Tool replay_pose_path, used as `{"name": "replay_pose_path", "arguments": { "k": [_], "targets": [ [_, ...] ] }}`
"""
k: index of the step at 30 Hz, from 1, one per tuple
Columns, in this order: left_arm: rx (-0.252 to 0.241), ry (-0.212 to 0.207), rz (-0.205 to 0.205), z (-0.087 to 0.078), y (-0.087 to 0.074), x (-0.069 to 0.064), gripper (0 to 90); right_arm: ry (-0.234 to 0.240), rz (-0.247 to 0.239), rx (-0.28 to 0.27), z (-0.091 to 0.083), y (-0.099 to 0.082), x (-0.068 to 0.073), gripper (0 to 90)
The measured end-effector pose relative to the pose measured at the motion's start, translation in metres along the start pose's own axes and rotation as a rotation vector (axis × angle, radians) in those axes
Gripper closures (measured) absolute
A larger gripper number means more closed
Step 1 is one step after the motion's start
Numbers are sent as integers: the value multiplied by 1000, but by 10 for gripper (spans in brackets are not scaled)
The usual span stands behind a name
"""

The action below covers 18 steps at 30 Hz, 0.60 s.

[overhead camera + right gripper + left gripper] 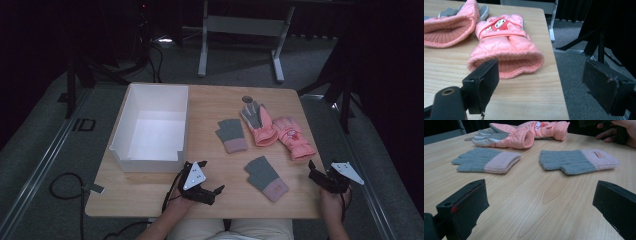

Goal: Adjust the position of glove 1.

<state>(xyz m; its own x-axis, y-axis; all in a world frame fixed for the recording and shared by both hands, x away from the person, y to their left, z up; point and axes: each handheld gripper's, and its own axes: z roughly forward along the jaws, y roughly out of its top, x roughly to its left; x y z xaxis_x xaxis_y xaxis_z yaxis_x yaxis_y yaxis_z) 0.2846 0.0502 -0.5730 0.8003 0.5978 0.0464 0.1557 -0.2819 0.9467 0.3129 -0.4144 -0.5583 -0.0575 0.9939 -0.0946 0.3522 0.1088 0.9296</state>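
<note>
Two grey knit gloves with pink cuffs lie flat on the wooden table (145,192): one mid-table (231,134) (485,160), one nearer the front (266,177) (579,161). Behind them lie two padded pink gloves, one with its grey palm up (260,124) (509,136) (449,25), one with a cartoon patch (294,136) (504,47). My left gripper (216,194) (540,195) is open, low over the front of the table, facing the knit gloves. My right gripper (315,175) (544,75) is open at the table's right front corner, its jaws facing the patched glove's cuff.
An open, empty white box (150,127) stands on the left half of the table. A small dark round object (247,99) lies near the far edge. The right table edge (560,82) drops to grey floor. Frame legs (240,45) stand beyond the table.
</note>
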Motion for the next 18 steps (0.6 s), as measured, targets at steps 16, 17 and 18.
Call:
{"name": "replay_pose_path", "arguments": {
  "k": [16,17,18],
  "targets": [
    [-4,8,-4,-1,0,0,0,-10,-14,84,-30,40,11,154],
    [-4,8,-4,-1,0,0,0,6,-30,103,-30,42,14,177],
    [-4,8,-4,-1,0,0,0,41,-29,112,-30,44,16,179]
  ]
}}
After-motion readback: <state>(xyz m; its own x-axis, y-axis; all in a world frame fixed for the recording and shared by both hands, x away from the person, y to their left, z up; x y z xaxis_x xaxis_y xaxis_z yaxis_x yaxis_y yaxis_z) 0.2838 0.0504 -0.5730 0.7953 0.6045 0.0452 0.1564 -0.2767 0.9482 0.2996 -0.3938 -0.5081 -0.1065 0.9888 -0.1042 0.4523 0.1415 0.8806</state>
